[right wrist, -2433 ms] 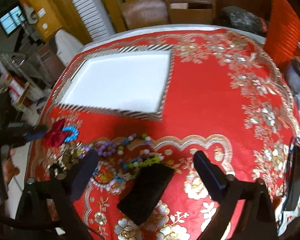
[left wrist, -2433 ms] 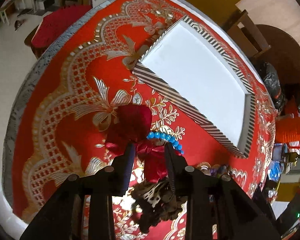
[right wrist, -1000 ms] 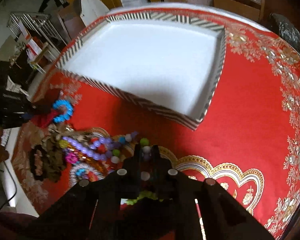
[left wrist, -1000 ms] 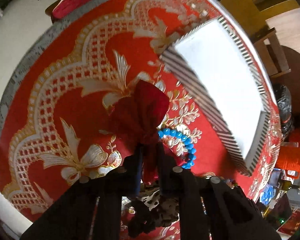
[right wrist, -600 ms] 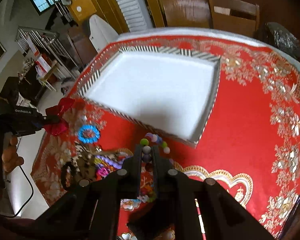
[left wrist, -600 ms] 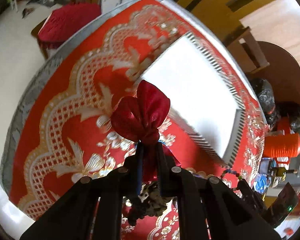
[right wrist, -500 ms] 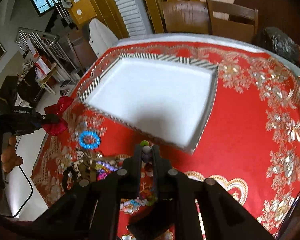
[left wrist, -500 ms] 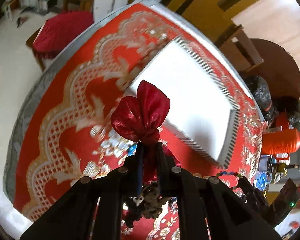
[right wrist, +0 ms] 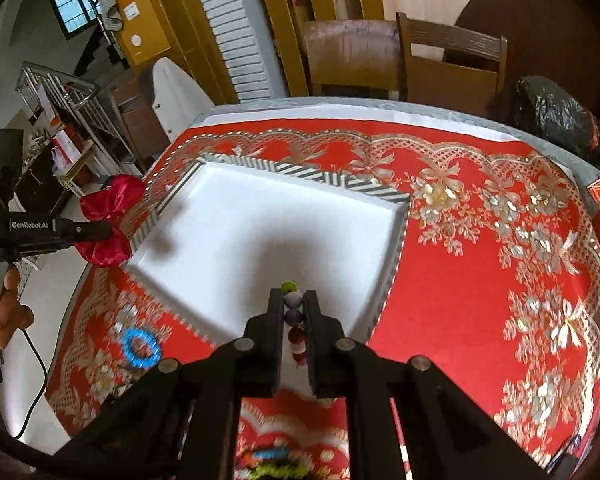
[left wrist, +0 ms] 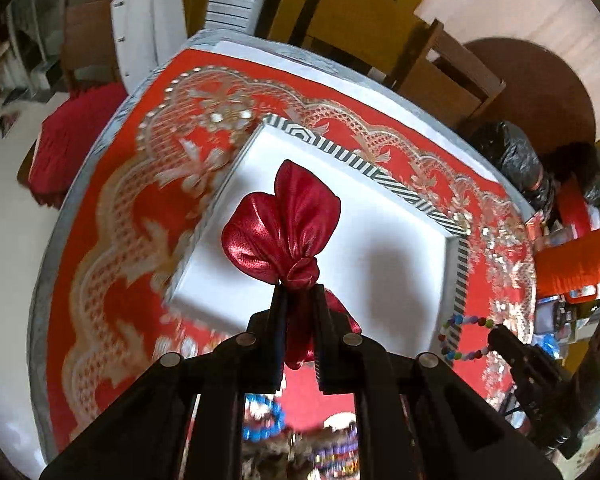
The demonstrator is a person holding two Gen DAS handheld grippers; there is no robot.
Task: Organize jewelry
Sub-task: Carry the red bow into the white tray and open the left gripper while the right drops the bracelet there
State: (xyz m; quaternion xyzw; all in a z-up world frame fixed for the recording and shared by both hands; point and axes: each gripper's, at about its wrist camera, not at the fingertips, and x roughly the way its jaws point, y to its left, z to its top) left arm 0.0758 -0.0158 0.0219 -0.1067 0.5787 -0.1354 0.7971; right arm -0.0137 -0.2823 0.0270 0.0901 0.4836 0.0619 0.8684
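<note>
A shiny red fabric bow [left wrist: 284, 224] is pinched at its knot by my left gripper [left wrist: 299, 294], which is shut on it and holds it in the air over the white tray [left wrist: 396, 248] with the striped rim. From the right wrist view the same bow [right wrist: 112, 208] hangs at the tray's left edge [right wrist: 168, 208]. My right gripper [right wrist: 293, 300] is shut on a string of coloured beads [right wrist: 292, 300], lifted above the tray's near side. In the left wrist view those beads [left wrist: 464, 340] dangle from the right gripper's fingers [left wrist: 512, 344].
A blue bead bracelet [right wrist: 140, 346] lies on the red and gold tablecloth [right wrist: 480, 280] left of the tray. More jewelry [left wrist: 332, 448] sits blurred near the table's front edge. Wooden chairs [right wrist: 452, 64] and a black bag [right wrist: 556, 116] stand behind the table. A hand [right wrist: 8, 308] holds the left gripper.
Both grippers rose off the cloth with their loads and moved toward the tray. The bow now hangs over the tray; the beads left the jewelry pile.
</note>
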